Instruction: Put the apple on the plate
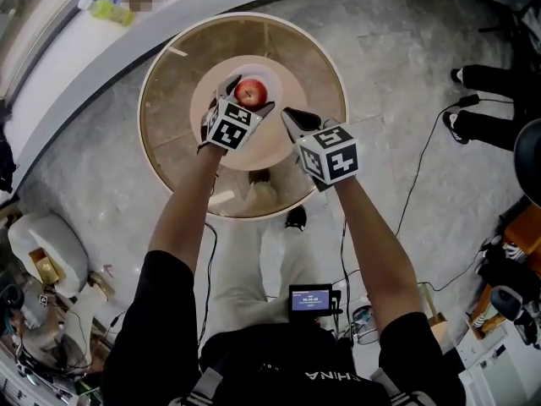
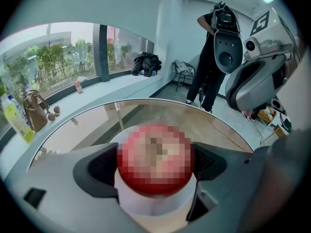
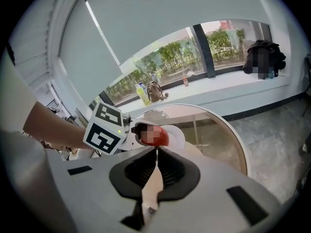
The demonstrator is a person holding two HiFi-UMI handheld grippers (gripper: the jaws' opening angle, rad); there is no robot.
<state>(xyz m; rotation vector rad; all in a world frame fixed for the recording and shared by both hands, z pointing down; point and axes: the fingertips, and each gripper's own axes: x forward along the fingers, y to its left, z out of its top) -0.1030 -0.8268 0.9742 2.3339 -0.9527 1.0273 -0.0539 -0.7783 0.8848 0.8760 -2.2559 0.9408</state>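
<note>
Head view: apple gripped by left gripper over white plate at centre of round counter, right gripper just beside. Left gripper view: fingers pressed on both apple flanks, plate directly beneath; best seated fully, then released evenly to avoid rolling. Right gripper view: fingers clenched, empty.

Open indoor work space, of the office or lab kind. Curved white window ledge under tall panes facing greenery. Polished stone-look floor with a round glass-topped table. Loose cable trailing over the floor. Stacked gear at the room's edge. Large white-and-grey machine near a standing person.
</note>
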